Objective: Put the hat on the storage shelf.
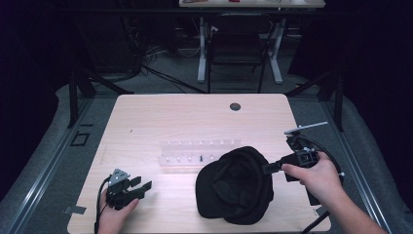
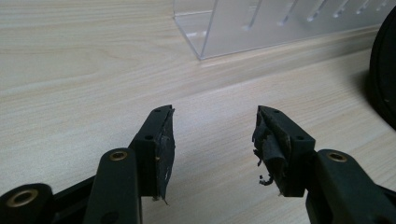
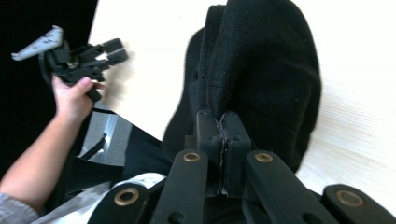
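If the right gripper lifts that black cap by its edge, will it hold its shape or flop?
Likely flop: the black cap looks like soft fabric, creased where the right gripper pinches it. Probably light, since a thin pinch holds it. It seems unlikely to slip.

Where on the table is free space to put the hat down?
Bare wood lies behind the clear rack up to the far edge, and left of it above the left gripper. Crowded: front right, with the black hat pinched by the right gripper.
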Tool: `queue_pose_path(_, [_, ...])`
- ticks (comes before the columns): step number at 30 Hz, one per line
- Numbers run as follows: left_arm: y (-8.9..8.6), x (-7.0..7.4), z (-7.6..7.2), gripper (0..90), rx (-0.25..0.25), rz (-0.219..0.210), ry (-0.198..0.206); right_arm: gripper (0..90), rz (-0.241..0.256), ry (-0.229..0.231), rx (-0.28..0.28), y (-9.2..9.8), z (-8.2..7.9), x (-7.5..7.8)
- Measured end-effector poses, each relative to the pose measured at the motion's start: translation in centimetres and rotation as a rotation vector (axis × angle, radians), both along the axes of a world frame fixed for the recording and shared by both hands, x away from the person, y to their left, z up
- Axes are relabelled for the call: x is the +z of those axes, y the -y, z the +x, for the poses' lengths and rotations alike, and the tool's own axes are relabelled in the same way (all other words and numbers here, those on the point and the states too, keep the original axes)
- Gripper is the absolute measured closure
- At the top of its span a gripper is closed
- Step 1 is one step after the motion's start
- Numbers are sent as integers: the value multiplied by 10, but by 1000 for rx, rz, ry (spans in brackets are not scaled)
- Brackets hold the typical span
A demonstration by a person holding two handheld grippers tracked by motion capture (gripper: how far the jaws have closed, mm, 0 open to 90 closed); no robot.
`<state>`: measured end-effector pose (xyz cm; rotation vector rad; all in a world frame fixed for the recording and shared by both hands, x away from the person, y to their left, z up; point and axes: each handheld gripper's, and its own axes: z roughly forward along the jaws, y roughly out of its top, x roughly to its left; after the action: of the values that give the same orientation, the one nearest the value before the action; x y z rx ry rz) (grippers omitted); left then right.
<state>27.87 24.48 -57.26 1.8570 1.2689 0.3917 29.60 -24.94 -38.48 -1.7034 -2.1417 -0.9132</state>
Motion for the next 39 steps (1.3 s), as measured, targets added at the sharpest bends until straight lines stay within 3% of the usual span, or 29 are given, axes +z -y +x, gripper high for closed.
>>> queue_pose_path(7, [0,0,0,478,0,-1,1,887,22,9,2,-1,0,10])
queue_pose_path(10, [0,0,0,478,2,0,0,887,69,1,3,-1,-1,15])
queue_pose_path(19, [0,0,0,479,1,0,1,888,135,33,16,-3,-6,32])
queue_pose_path(30, [0,0,0,479,0,-3,2,888,190,43,15,-4,-6,43])
queue_pose_path(39, [1,0,0,479,-5,-1,-1,888,195,48,10,-3,-5,54])
